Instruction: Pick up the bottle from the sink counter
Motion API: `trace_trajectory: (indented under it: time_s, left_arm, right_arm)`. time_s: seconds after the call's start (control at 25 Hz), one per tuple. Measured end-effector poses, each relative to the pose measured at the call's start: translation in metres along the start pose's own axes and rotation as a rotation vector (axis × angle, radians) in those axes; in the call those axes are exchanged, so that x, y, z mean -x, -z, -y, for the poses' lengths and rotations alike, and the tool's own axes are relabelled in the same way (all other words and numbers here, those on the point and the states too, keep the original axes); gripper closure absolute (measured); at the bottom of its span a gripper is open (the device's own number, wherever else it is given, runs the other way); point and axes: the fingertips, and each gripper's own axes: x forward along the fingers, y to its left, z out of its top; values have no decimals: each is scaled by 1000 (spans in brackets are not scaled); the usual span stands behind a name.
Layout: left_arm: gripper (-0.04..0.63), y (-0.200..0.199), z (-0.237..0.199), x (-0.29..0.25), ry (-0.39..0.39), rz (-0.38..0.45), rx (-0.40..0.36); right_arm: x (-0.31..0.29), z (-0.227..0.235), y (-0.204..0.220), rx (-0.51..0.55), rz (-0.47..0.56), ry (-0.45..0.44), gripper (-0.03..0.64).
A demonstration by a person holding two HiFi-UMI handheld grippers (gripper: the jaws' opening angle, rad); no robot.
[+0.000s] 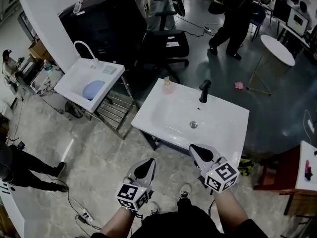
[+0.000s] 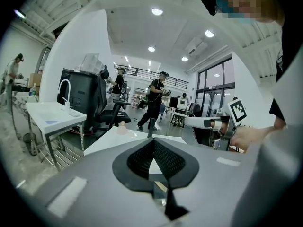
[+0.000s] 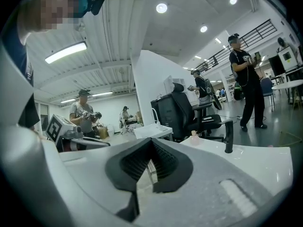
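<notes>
- Because the head view looks steeply down, the white sink tabletop (image 1: 163,118) shows whole at its centre, with its basin sunk in the middle.
- Black office chair (image 1: 166,43) stands on the floor at 12 o'clock from that tabletop, apart from it.
- Second white sink (image 1: 74,81), with a curved white tap and a blue patch in its basin, stands at 10 o'clock, well apart.
- Left tongs (image 1: 148,163) hover off the tabletop's near edge at 7 o'clock; the two jaws are pressed together with nothing between them.
- Right tongs (image 1: 195,149) hover over the near rim at 6 o'clock, tips pointing toward the basin; these jaws also meet, and they grip nothing.
- Black faucet (image 1: 204,90) stands upright on the far rim at 12 o'clock.
- Small pale bottle (image 1: 167,85), the thing to be picked up, stands upright on the far left corner of the tabletop at 11 o'clock, near the faucet but apart from it, and well away from both tongs.
- Round metal drain (image 1: 193,125) lies in the basin, on the near side of the faucet.
</notes>
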Motion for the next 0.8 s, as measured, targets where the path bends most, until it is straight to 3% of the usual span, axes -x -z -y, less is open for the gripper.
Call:
trace_trajectory:
  time_s: [0.8]
  left_arm:
    - [592, -19, 22, -73, -81, 12, 24]
  right_arm:
    - [2, 78, -21, -11, 2, -66, 617]
